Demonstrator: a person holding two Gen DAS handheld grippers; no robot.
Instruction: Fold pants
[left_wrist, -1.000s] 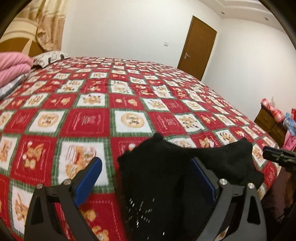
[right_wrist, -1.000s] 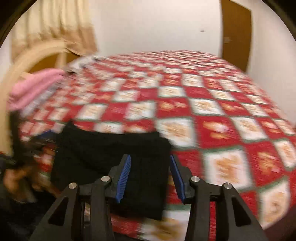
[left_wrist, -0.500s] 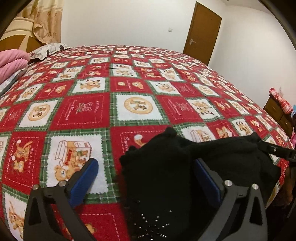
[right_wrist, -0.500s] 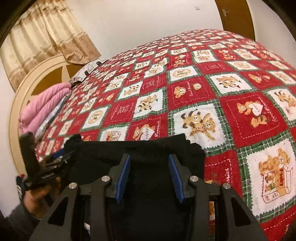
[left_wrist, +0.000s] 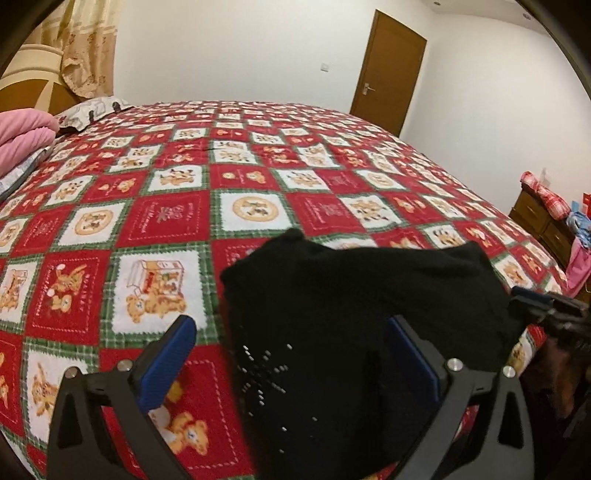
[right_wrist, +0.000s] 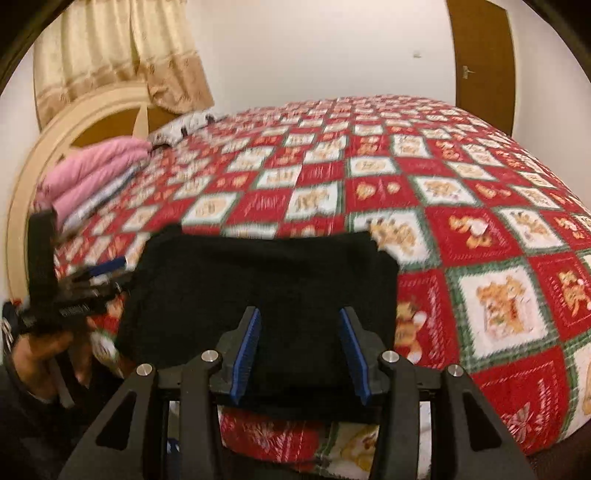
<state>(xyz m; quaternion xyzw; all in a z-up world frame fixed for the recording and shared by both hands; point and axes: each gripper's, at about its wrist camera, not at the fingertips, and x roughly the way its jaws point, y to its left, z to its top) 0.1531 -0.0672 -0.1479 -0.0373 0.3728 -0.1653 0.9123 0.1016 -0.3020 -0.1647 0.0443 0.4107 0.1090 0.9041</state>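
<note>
Lying on the near edge of the bed, the black pants (left_wrist: 343, 332) are folded into a compact dark bundle on the red, white and green checked blanket (left_wrist: 251, 177) with bear pictures. A small pattern of shiny dots shows on the near part of the cloth in the left wrist view.

The left gripper (left_wrist: 295, 354) stands wide open, and its jaws have just been opening a little more. Its left blue pad (left_wrist: 166, 365) is over the blanket, apart from the pants, while the right pad (left_wrist: 413, 354) is close against the dark cloth; the left part of the bundle lies between the two fingers, but they do not press on it.

The right gripper (right_wrist: 299, 350) is about half open above the near middle of the pants (right_wrist: 266, 295). The cloth is seen between and behind its blue pads (right_wrist: 245, 354), and I cannot tell if the pads touch it; nothing looks clamped.

In the right wrist view a hand (right_wrist: 48, 354) holds the other gripper at the left end of the pants. Far left on the bed there is a pink folded quilt (left_wrist: 22, 136) and a patterned pillow (left_wrist: 92, 112) beside the headboard (right_wrist: 74, 125). A brown door (left_wrist: 391, 70) stands in the far wall, and a curtain (right_wrist: 122, 51) hangs at the far left.
</note>
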